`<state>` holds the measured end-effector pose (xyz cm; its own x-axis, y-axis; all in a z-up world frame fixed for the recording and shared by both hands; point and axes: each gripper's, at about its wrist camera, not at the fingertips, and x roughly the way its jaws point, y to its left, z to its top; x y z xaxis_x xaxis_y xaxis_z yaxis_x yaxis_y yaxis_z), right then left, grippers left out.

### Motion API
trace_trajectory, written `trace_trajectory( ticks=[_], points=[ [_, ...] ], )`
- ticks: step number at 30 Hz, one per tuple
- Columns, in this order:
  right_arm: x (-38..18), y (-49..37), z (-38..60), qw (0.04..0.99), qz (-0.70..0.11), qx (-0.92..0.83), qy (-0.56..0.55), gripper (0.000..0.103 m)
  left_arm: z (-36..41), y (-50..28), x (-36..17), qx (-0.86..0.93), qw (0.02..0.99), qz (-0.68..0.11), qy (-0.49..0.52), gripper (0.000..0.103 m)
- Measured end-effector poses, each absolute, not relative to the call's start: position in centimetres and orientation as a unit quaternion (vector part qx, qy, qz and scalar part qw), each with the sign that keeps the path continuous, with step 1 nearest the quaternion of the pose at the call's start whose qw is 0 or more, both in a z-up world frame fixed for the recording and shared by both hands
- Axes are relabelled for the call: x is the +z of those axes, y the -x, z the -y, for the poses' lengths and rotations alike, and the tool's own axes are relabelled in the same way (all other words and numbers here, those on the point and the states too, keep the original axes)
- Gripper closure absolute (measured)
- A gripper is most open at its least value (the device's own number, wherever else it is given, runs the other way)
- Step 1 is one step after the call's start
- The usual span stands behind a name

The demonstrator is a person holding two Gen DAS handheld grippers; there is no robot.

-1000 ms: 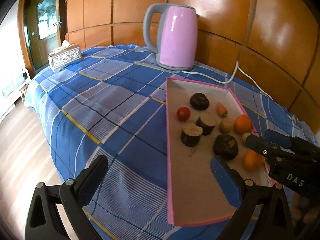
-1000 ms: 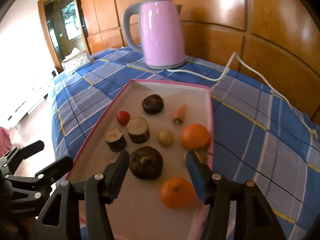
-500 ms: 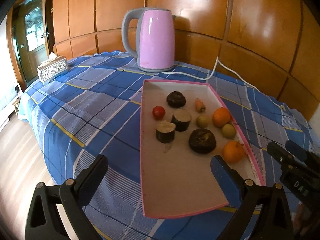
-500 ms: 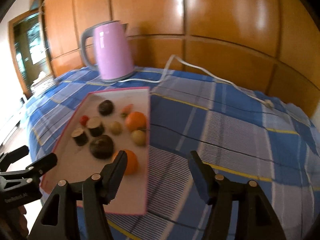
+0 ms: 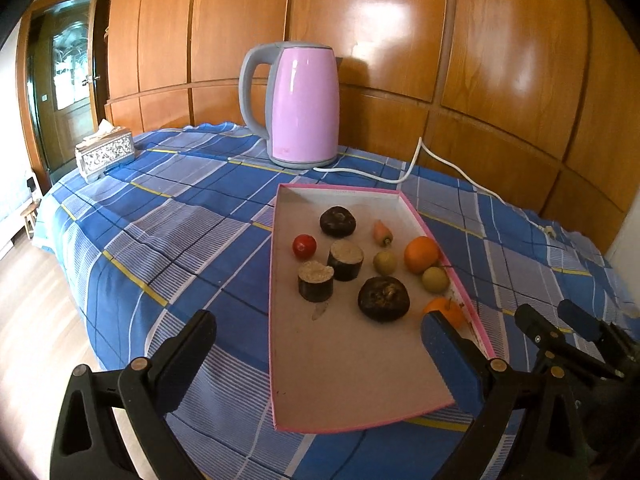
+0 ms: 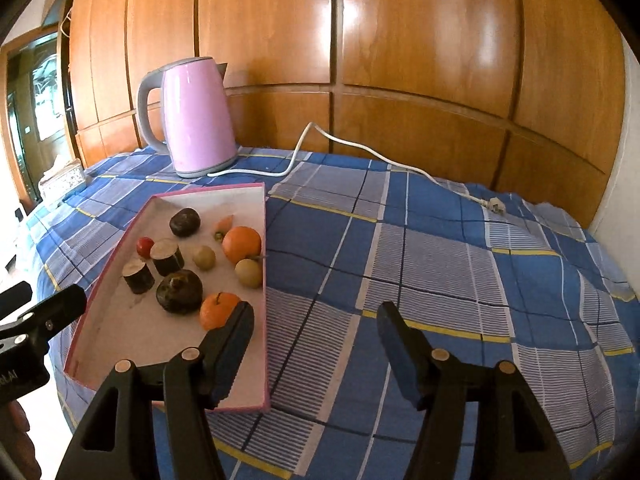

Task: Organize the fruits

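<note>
A shallow pink-rimmed tray (image 5: pixel 352 364) lies on the blue checked cloth. It holds two oranges (image 5: pixel 421 254) (image 5: pixel 446 308), a tomato (image 5: pixel 304 246), a small carrot (image 5: pixel 382 232), two yellow-green fruits (image 5: pixel 385 262), two dark round lumps (image 5: pixel 383 298) and two cut dark cylinders (image 5: pixel 346 259). My left gripper (image 5: pixel 316 328) hangs open and empty over the tray's near end. My right gripper (image 6: pixel 316 312) is open and empty, its left finger over the tray's right rim beside the near orange (image 6: pixel 218 310), its right finger over bare cloth.
A pink kettle (image 5: pixel 304 104) stands behind the tray, its white cord (image 6: pixel 360 148) trailing right to a loose plug (image 6: pixel 496 203). A tissue box (image 5: pixel 106 152) sits far left. Wood panelling closes the back; the table drops to the floor on the left.
The right gripper swung right, from above the fruits to the tray's right rim and the cloth, its jaws slightly wider. The left gripper drew back a little, still open.
</note>
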<state>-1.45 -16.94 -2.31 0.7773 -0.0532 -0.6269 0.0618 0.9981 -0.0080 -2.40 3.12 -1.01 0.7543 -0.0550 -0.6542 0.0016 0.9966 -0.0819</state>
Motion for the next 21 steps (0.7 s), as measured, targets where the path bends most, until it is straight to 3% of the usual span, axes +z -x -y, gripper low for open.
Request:
trace_trajectory(
  ticks=[21],
  points=[
    [-2.6,1.4,15.8,0.94,-0.34,-0.018,0.01,0.038,-3.3,2.0,-1.3,-0.007,0.926,-0.375,0.039,0.0]
  ],
)
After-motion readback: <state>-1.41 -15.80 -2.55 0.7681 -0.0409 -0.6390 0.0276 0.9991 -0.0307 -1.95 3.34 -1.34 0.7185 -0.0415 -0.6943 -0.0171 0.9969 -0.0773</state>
